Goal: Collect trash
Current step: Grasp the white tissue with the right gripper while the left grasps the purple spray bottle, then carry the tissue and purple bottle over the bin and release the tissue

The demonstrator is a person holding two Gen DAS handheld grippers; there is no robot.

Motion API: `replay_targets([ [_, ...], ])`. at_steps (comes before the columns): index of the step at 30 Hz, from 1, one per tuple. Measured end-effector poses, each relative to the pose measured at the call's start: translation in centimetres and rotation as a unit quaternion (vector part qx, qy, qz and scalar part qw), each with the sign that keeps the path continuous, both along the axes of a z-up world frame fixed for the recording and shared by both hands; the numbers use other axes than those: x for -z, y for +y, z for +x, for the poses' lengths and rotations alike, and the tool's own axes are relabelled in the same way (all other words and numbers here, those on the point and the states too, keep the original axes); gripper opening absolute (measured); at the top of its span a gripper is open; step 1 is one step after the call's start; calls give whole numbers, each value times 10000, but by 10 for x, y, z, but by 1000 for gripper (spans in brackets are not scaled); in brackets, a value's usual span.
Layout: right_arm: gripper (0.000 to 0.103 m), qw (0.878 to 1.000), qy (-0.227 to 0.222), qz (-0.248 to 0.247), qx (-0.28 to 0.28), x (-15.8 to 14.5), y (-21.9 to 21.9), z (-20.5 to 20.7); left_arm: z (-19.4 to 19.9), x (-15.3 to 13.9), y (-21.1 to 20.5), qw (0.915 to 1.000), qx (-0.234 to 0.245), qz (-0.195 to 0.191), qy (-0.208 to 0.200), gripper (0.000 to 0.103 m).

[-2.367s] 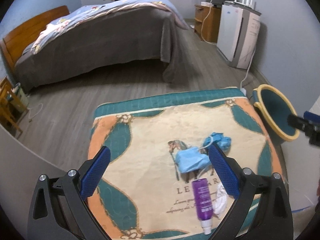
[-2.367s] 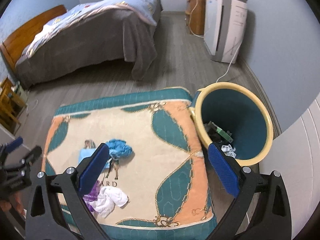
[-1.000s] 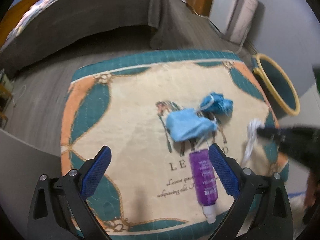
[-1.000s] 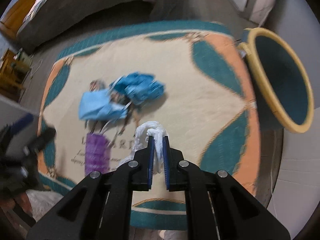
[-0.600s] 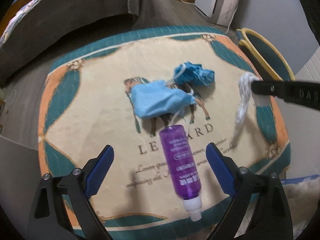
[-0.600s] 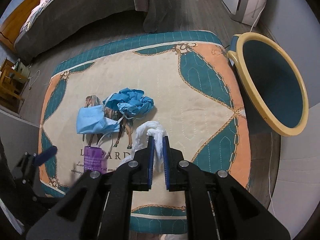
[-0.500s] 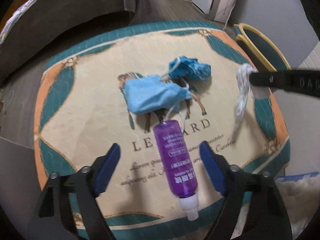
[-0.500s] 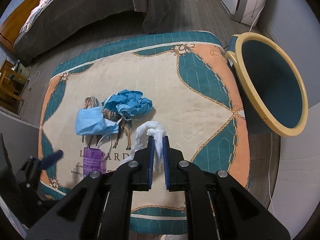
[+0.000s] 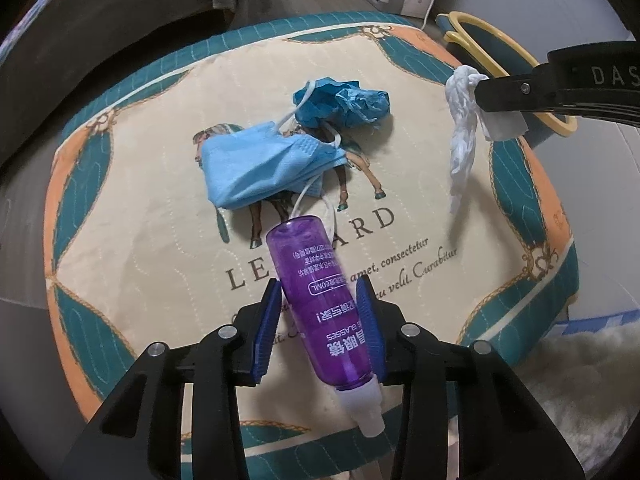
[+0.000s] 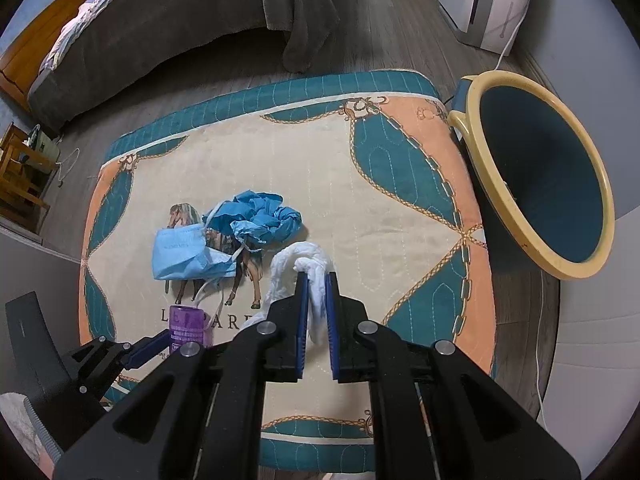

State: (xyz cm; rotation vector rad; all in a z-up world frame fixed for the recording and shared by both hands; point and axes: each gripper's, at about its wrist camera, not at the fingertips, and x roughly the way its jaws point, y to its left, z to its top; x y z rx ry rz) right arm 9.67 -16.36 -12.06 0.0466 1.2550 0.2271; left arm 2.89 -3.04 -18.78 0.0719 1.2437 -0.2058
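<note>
My left gripper (image 9: 320, 292) is shut on a purple spray bottle (image 9: 320, 300) lying on the patterned mat (image 9: 140, 208); the bottle also shows in the right wrist view (image 10: 188, 324). My right gripper (image 10: 316, 284) is shut on a white crumpled plastic bag (image 10: 300, 268) and holds it above the mat; the bag hangs at the right of the left wrist view (image 9: 464, 120). A light blue face mask (image 9: 264, 168) and a crumpled blue wad (image 9: 344, 100) lie mid-mat. The yellow-rimmed teal bin (image 10: 548, 184) stands right of the mat.
A bed with a grey cover (image 10: 180, 12) stands beyond the mat on the wood floor. A white appliance (image 10: 492, 0) with a cord stands at the back right. A wooden stand (image 10: 20, 168) is at the left. White fluffy fabric (image 9: 580, 380) lies at the lower right.
My left gripper has moved down and closed around the purple bottle. My right gripper keeps its grip on the white bag, hardly moved.
</note>
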Motion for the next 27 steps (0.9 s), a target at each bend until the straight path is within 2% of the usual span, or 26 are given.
replay_targets([
  [6, 8, 9999, -101, 4, -6, -7, -3, 2, 1, -12, 1, 9997, -55, -121, -181, 37],
  [12, 8, 9994, -302, -128, -80, -15, -2, 2, 1, -42, 0, 9968, 5, -133, -786, 35],
  [16, 8, 9986, -491, -161, -122, -24, -1, 3, -3, -69, -9, 9908, 199, -147, -1327, 34],
  [20, 8, 9978, -640, -172, -101, -34, -4, 6, -3, -88, -17, 9851, 294, -178, -1687, 33],
  [27, 8, 9958, -912, -98, 48, -54, -20, 15, 4, -117, -12, 9772, 268, -245, -2093, 33],
])
